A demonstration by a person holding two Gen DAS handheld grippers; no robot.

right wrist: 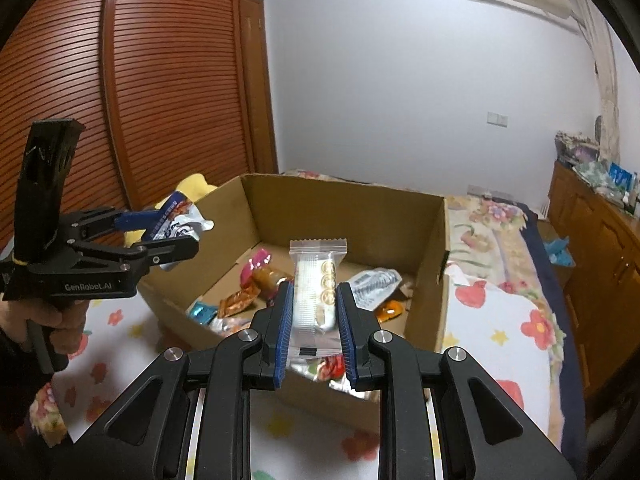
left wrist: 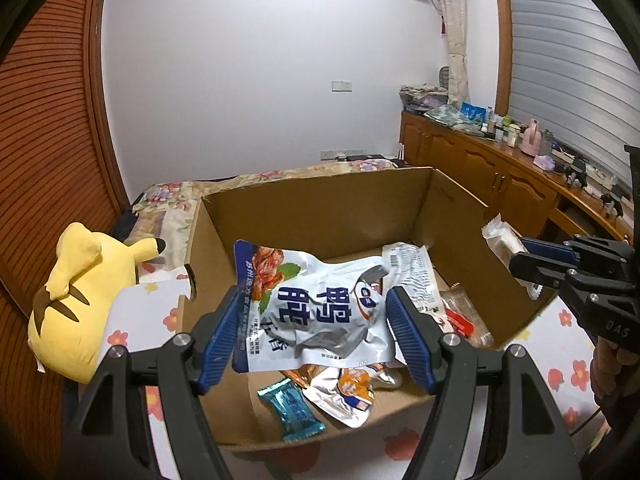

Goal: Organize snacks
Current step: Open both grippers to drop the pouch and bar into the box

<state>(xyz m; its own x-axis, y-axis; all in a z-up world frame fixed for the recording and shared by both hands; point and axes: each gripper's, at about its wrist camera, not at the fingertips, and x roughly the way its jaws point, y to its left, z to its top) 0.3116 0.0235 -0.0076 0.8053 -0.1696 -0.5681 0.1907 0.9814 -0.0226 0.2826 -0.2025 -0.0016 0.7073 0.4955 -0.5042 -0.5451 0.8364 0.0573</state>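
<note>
A big white-and-blue snack bag (left wrist: 320,312) is clamped between the left gripper (left wrist: 312,328) pads, held above the cardboard box (left wrist: 320,208). A clear cracker pack (right wrist: 318,300) is pinched upright by the right gripper (right wrist: 314,316). Loose snacks (right wrist: 240,300) are left in the box, which is parked on a flowery bed (right wrist: 520,320).

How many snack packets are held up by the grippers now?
2. The white and blue pouch is in the left gripper, and the clear biscuit pack is in the right gripper, both above the cardboard box. More packets lie inside it, some overlapping.
</note>
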